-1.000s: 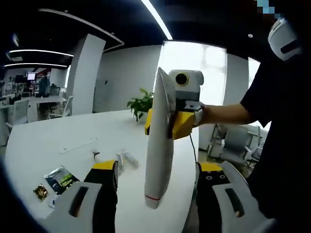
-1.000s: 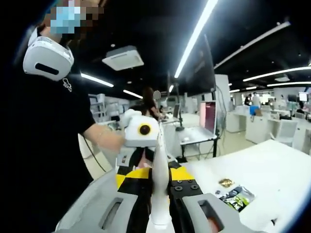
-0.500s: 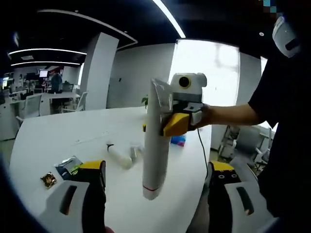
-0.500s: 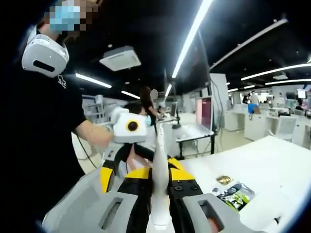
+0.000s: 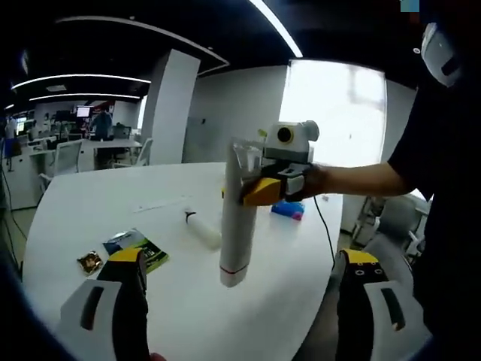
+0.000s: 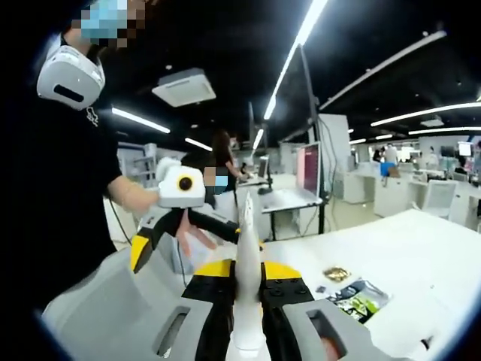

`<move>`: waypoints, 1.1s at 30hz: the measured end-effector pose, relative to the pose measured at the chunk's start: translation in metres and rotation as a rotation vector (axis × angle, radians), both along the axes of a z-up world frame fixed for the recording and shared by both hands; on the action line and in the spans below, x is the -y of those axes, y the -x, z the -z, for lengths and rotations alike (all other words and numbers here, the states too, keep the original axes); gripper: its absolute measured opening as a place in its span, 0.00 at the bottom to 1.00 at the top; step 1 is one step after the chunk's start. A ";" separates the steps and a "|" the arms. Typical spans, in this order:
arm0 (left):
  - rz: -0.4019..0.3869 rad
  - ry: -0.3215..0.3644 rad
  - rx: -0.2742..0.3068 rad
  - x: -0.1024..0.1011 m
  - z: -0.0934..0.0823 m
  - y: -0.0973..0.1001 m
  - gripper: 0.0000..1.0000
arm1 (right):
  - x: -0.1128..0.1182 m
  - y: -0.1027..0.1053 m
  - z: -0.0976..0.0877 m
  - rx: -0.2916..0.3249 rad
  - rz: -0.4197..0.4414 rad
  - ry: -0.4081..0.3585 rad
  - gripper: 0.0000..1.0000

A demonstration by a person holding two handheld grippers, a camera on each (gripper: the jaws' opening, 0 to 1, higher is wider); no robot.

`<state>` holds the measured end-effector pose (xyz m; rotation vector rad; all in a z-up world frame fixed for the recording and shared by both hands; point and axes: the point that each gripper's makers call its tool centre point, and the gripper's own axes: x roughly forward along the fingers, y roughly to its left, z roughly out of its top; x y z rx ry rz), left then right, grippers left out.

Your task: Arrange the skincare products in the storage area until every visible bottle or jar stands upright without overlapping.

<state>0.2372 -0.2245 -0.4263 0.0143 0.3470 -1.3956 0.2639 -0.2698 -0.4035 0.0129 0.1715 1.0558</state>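
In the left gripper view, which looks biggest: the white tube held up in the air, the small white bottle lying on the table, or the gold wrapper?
1. White tube, though it is nearest the camera.
2. White bottle.
3. Gold wrapper.

2 tubes (image 5: 234, 218), 2 sachets (image 5: 135, 247)

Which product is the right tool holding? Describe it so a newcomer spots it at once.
Over the white table, the right tool grips a tall white squeeze tube by its flat crimped end. It hangs cap-down in the air, with a thin red line near the cap, unlike the small white tube lying flat behind it.
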 end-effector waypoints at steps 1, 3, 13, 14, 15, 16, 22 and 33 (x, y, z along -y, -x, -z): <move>-0.005 -0.001 0.003 -0.001 0.001 -0.001 0.99 | 0.003 -0.004 0.005 -0.001 0.004 -0.001 0.03; -0.014 -0.002 0.004 -0.002 0.003 -0.003 0.99 | 0.003 -0.006 0.009 -0.001 0.005 0.006 0.03; -0.038 -0.032 -0.009 -0.010 0.019 -0.005 0.99 | 0.013 -0.027 0.036 0.021 0.018 0.053 0.03; -0.041 -0.034 -0.010 -0.011 0.021 -0.005 0.99 | 0.014 -0.028 0.038 0.025 0.018 0.052 0.03; -0.045 -0.040 -0.014 -0.013 0.023 -0.006 0.99 | 0.014 -0.029 0.039 0.030 0.019 0.053 0.03; -0.047 -0.042 -0.015 -0.013 0.024 -0.006 0.99 | 0.014 -0.031 0.041 0.039 0.016 0.056 0.03; -0.065 -0.053 -0.028 -0.018 0.033 -0.011 0.98 | 0.017 -0.037 0.051 0.056 0.008 0.073 0.04; -0.077 -0.061 -0.055 -0.015 0.046 -0.020 0.97 | 0.025 -0.052 0.071 0.061 0.006 0.090 0.04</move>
